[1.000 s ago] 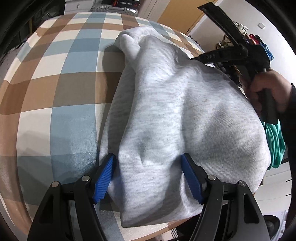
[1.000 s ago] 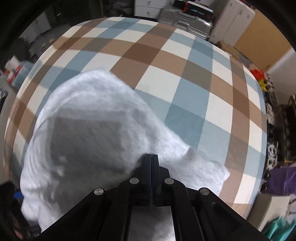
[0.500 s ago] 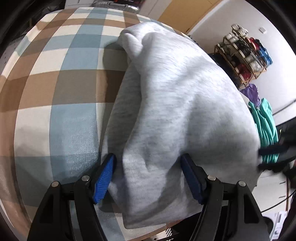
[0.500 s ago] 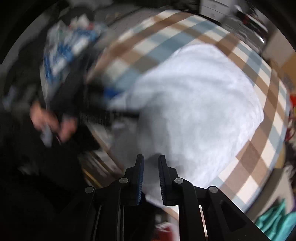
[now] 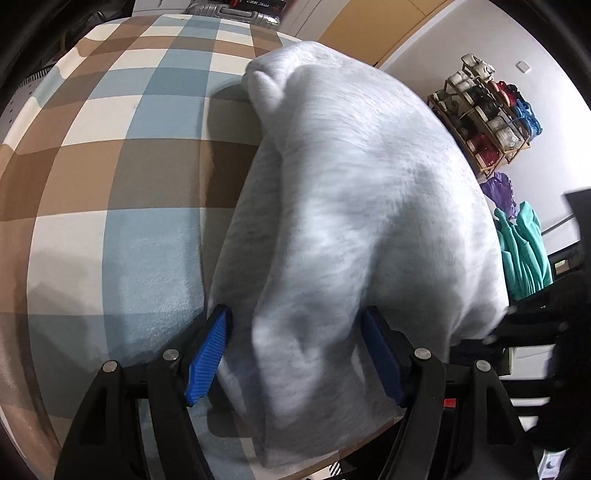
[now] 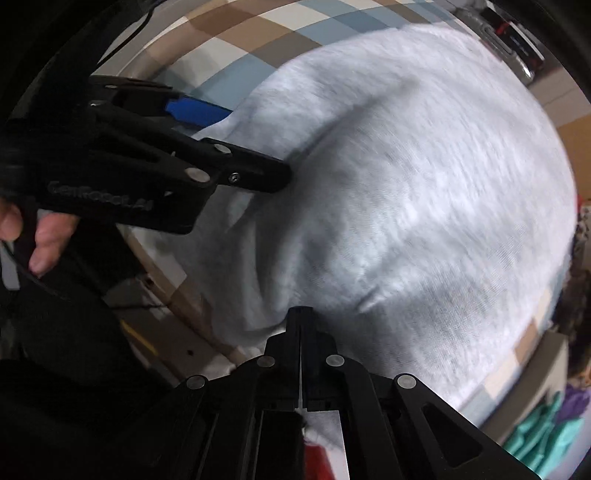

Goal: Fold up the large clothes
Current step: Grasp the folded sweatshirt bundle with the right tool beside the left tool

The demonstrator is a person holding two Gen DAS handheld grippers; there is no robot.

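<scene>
A light grey sweatshirt (image 5: 369,203) lies folded in a thick bundle on a table with a blue, brown and white checked cloth (image 5: 110,166). My left gripper (image 5: 295,314) grips the bundle's near end, a blue pad pressed against each side of the thick fold. The right wrist view shows the same sweatshirt (image 6: 406,203) from above, with the left gripper (image 6: 258,144) coming in from the left. My right gripper (image 6: 301,314) points straight down at the near edge of the sweatshirt. Its jaws are shut, and creases in the cloth run into the tips.
The table's near edge (image 6: 192,306) runs just below both grippers. A hand (image 6: 40,236) holds the left gripper's handle. To the right stand a shoe rack (image 5: 487,122) and a pile of teal clothes (image 5: 524,251) and purple clothes (image 5: 498,188). A suitcase (image 5: 229,18) sits beyond the table.
My right gripper left the far part of the sweatshirt, swung to its near edge beside the left gripper, opened briefly on the way and is shut again. The left gripper has kept its grip.
</scene>
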